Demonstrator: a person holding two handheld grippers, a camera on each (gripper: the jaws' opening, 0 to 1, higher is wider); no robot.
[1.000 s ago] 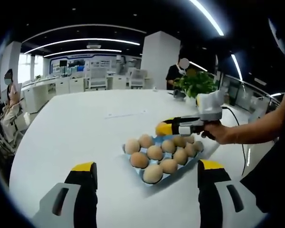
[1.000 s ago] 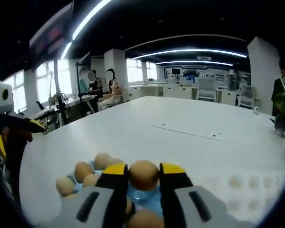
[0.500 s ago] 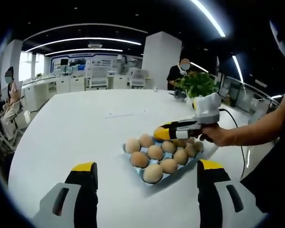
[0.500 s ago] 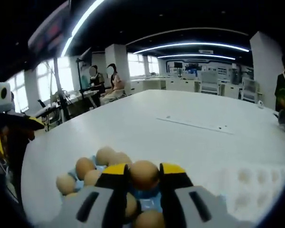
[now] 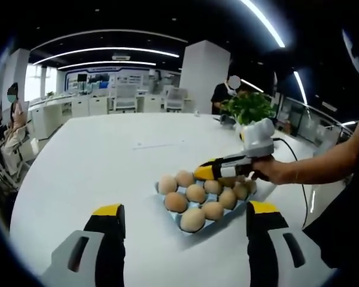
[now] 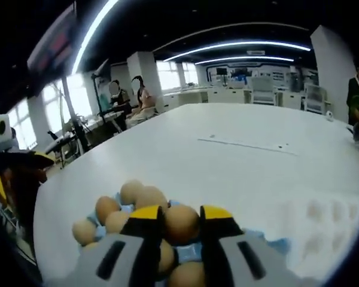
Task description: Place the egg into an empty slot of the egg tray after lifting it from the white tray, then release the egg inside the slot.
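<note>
A blue egg tray (image 5: 185, 225) lies on the white table, holding several brown eggs (image 5: 195, 192). In the left gripper view my left gripper (image 5: 182, 248) stands open near the table's front, short of the tray. The right gripper (image 5: 212, 171), held by a person's hand, reaches in from the right over the tray's far side. In the right gripper view my right gripper (image 6: 180, 226) is shut on a brown egg (image 6: 180, 223), just above the blue egg tray (image 6: 269, 243) and its eggs (image 6: 133, 192). A white tray (image 6: 323, 230) lies to the right.
The white table (image 5: 107, 161) stretches far back and left. A potted plant (image 5: 247, 107) stands behind the right gripper. People sit or stand at the room's edges. The left gripper (image 6: 15, 173) shows at the left of the right gripper view.
The right gripper has come down with the egg, closer to the blue tray's far side. The left gripper has stayed in place and open.
</note>
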